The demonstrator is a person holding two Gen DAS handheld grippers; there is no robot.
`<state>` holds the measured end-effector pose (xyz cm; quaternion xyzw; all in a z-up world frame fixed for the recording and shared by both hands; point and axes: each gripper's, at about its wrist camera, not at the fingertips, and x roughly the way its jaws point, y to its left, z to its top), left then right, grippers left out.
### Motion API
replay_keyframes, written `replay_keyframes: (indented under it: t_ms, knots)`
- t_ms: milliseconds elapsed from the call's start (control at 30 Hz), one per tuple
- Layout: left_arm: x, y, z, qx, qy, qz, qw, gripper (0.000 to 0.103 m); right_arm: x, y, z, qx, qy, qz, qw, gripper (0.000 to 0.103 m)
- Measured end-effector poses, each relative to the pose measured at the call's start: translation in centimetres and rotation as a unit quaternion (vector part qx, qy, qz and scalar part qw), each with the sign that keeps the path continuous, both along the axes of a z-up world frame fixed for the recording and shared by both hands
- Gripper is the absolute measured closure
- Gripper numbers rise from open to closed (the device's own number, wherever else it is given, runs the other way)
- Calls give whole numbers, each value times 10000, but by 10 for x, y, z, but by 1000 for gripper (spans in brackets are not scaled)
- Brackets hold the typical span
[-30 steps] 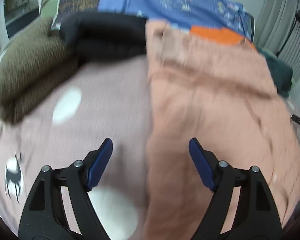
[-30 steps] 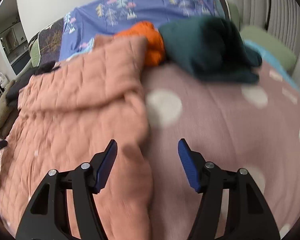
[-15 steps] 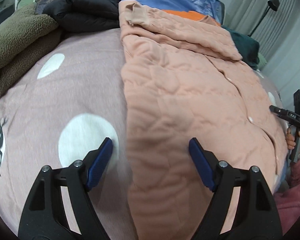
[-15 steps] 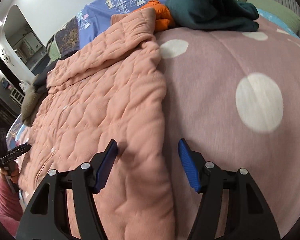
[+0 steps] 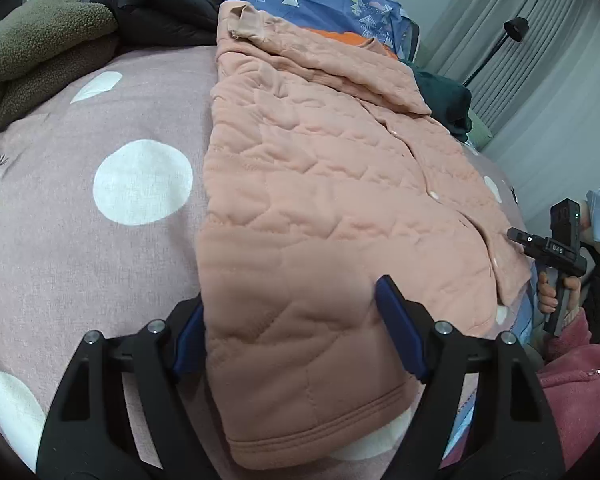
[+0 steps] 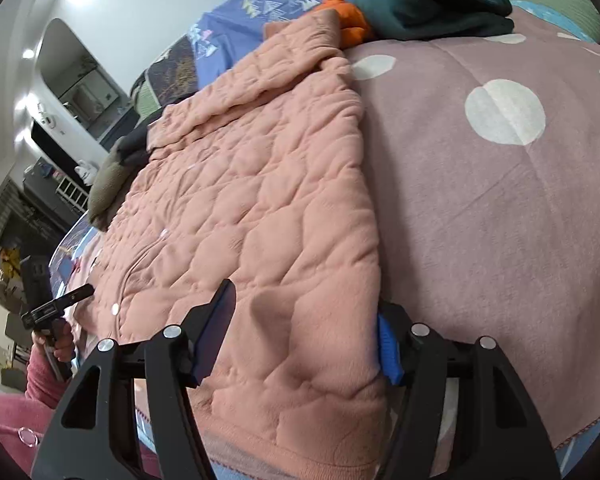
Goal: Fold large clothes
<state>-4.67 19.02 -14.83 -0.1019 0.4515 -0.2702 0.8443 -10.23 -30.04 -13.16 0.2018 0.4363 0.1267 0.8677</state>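
Observation:
A large peach quilted jacket lies flat on the bed, hem toward me, one sleeve folded across its top. My left gripper is open and straddles the jacket's left hem corner; the fabric edge hides part of its left finger. In the right wrist view the same jacket fills the middle. My right gripper is open astride the right side edge near the hem, its right pad half hidden behind the fabric. Each view shows the other gripper held in a hand: the right one and the left one.
A pink blanket with white dots covers the bed. At the far end are piled an olive fleece, a black garment, an orange garment and a dark green one. A person's pink sleeve is near.
Both grippers have drawn back toward the jacket's near hem and tilted down. The jacket's side edges now lie between their fingers instead of ahead of them.

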Motion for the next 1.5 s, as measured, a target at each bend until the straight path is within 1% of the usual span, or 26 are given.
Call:
replay_keyframes:
  t_ms: [33,67,100,133,167,200,233,267,333,467,500,567,600,700,800,833,900,967,1033,1100,1167,1267,1400,1433,1467,1500]
  knots:
    - [4,-2,0,22,-3,26,10000,28,5,1,0,64,20,18,10000,39]
    - [7,-4,0,49,6,50,10000,37,10,2,1,120,6,51,9999,42]
    - [11,-6,0,94,33,82,9999,44,15,4,2,188,1,95,9998,46]
    - [17,-8,0,124,88,110,9998,62,19,6,2,194,12,98,9998,61]
    - [21,-10,0,75,158,109,9998,77,21,9,4,149,6,62,9999,86]
    - [23,-11,1,41,209,135,9997,81,22,10,6,123,-19,13,9999,91]
    - [21,-13,6,115,145,180,9997,86,19,9,12,248,-111,-53,9996,92]
    - [16,-16,12,190,2,198,9996,88,16,6,17,388,-212,-98,9990,93]
    - [6,-18,31,167,-317,224,9991,90,6,-4,36,767,-502,-217,9956,94]
    - [-12,-9,83,-371,-967,267,9943,92,-5,-16,70,1158,-845,-275,9893,95]
    - [-14,-7,94,-483,-1061,306,9927,92,-10,-16,81,1203,-985,-239,9875,95]
    - [-19,-2,108,-705,-1140,337,9904,92,-19,-16,97,1261,-1181,-188,9848,95]
    - [-26,1,117,-792,-1236,350,9885,92,-28,-16,107,1276,-1323,-154,9828,95]
    - [-46,5,135,-807,-1480,383,9849,92,-51,-17,128,1273,-1575,-171,9791,95]
    - [-72,13,155,-981,-1667,458,9800,91,-78,-23,151,1188,-1853,-223,9752,95]
    - [-83,14,162,-1009,-1793,485,9774,90,-86,-23,158,1058,-1975,-224,9743,94]
    - [-96,12,171,-992,-1998,490,9736,88,-89,-22,166,711,-2101,-245,9748,94]
    - [-96,5,173,-855,-2088,469,9731,86,-78,-23,159,612,-2036,-314,9766,93]
    - [-85,-4,166,-626,-2065,507,9751,84,-59,-26,144,750,-1882,-404,9784,93]
    - [-64,-10,156,-471,-1823,638,9800,84,-42,-25,132,720,-1752,-508,9806,93]
    - [-43,-14,145,-324,-1678,760,9824,84,-19,-21,120,575,-1658,-631,9825,93]
    - [-10,-19,133,-98,-1575,951,9829,84,12,-18,112,418,-1616,-781,9829,93]
    - [28,-24,127,2,-1610,1109,9807,83,58,-18,104,250,-1729,-825,9812,92]
    - [43,-26,123,-1,-1583,1161,9805,82,77,-19,93,161,-1591,-921,9828,92]
    - [60,-28,114,47,-1487,1230,9812,81,88,-20,85,100,-1440,-981,9847,92]
    - [78,-32,102,187,-1324,1324,9821,80,102,-20,74,12,-1240,-1033,9869,92]
